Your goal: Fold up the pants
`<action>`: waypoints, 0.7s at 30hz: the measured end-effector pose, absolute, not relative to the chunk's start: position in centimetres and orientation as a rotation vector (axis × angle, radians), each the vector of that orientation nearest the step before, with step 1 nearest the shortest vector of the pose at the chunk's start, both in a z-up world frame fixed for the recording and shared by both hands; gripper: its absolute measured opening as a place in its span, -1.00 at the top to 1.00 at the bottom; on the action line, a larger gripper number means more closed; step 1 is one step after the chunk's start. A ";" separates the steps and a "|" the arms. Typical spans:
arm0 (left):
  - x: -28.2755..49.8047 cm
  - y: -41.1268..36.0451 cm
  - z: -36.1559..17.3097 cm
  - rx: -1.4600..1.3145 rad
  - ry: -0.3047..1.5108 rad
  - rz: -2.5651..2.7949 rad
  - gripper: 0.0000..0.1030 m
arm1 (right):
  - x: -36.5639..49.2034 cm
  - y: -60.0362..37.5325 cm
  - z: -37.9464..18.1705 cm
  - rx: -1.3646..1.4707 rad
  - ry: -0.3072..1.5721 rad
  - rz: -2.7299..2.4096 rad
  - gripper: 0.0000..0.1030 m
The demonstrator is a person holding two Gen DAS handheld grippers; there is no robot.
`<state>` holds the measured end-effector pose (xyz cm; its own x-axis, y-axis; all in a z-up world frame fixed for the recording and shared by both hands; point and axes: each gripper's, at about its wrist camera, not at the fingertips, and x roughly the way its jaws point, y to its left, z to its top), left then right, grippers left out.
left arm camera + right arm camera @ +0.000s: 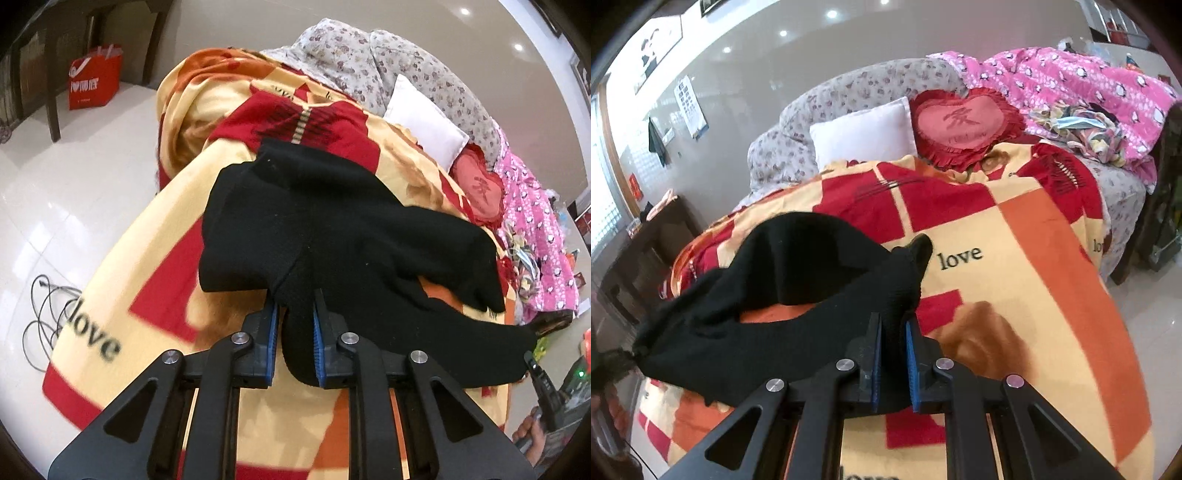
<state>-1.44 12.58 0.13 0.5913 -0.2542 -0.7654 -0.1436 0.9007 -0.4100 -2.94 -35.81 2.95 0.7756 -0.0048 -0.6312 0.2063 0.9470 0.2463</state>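
Black knit pants (332,229) lie bunched on a yellow, red and orange blanket (155,280) on a bed. My left gripper (295,306) is shut on a fold of the pants at their near edge. In the right wrist view the pants (783,273) stretch to the left, and my right gripper (894,325) is shut on another end of them, lifted a little above the blanket (1034,295). The right gripper and the hand holding it also show in the left wrist view (543,391) at the lower right.
A white pillow (864,136), a red heart cushion (964,122) and a pink quilt (1071,85) lie at the head of the bed. A red bag (94,77) and a cable (48,321) are on the tiled floor. A dark cabinet (646,258) stands beside the bed.
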 end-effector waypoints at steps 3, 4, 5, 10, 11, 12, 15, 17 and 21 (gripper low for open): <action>-2.0 12.9 -1.2 -0.437 0.990 -0.037 0.71 | -2.7 -36.1 1.4 0.318 0.729 -0.138 0.79; -2.0 13.1 -2.1 -0.431 1.025 -0.031 0.70 | -2.6 -36.3 0.8 0.312 0.744 -0.152 0.79; -2.0 13.1 -2.6 -0.430 1.043 -0.024 0.69 | -2.5 -36.5 0.2 0.295 0.762 -0.176 0.79; -2.6 14.3 -2.9 -0.435 1.071 -0.007 0.66 | -2.3 -38.0 -2.0 0.274 0.836 -0.310 0.80; -2.8 14.4 -2.4 -0.416 1.062 0.003 0.66 | -2.7 -38.2 -1.5 0.289 0.817 -0.313 0.80; -3.0 14.6 -2.0 -0.394 1.052 0.017 0.66 | -2.9 -38.3 -1.2 0.296 0.800 -0.303 0.78; -3.9 15.1 -0.7 -0.326 1.019 0.065 0.66 | -3.0 -36.2 0.8 0.278 0.750 -0.193 0.60; -4.3 15.2 0.0 -0.279 0.995 0.116 0.66 | -2.4 -33.3 1.4 0.241 0.752 -0.078 0.24; -4.7 16.0 0.1 -0.302 0.982 0.126 0.65 | -0.6 -25.9 1.5 0.164 0.768 0.185 0.07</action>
<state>-4.68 16.02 0.14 0.5521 -0.0308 -0.8332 -0.2400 0.9511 -0.1942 -0.64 -25.91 1.49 0.7044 0.2250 -0.6732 -0.1060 0.9711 0.2137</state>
